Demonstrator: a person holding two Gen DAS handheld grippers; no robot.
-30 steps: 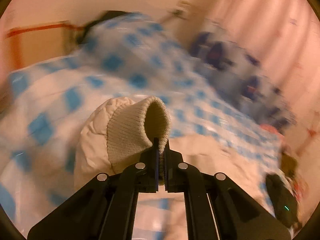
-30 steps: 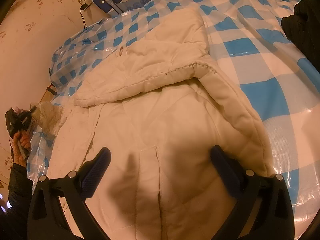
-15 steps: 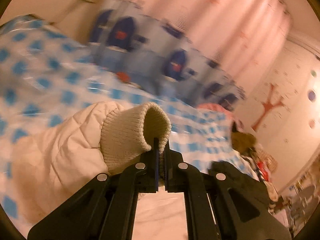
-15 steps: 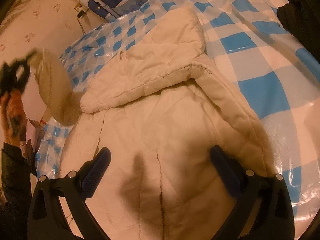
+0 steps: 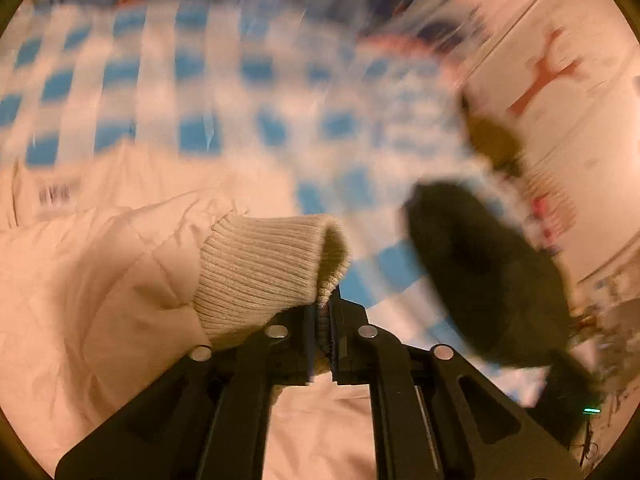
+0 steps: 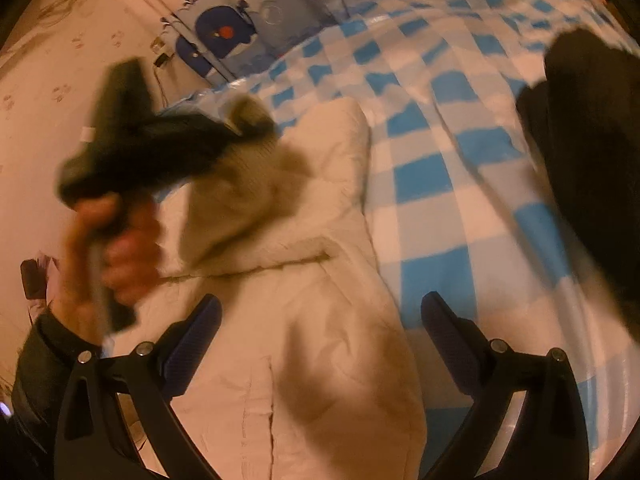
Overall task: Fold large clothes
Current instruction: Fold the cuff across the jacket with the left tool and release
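The cream quilted padded jacket (image 6: 304, 320) lies spread on the bed, filling the lower centre of the right wrist view, its hood or collar fold running toward twelve o'clock. One sleeve is lifted off the rest: its ribbed knit cuff (image 5: 272, 268) is pinched at the edge in the left gripper (image 5: 323, 320), whose jaws are beginning to part, though the knit edge sits between the pads and they look to be pressing on it. In the right wrist view that gripper, gripped by the person's left hand (image 6: 116, 248), hangs blurred at ten o'clock over the jacket with the sleeve drooping below it. The right gripper (image 6: 320, 320) hovers above the jacket's body with its jaws wide apart and nothing in them. The jacket looks light, puffy and limp; its smooth shell would likely slide and spring back from a fold, so the cuffs, hem and seams seem the surest places to pinch. Under it is a blue-and-white checked glossy bed cover (image 6: 448, 184), probably slippery. A heap of dark clothing (image 6: 592, 168) sits at three o'clock. Whale-print padding (image 6: 228, 28) lines the far edge, and pale patterned walls (image 6: 60, 60) close the room.
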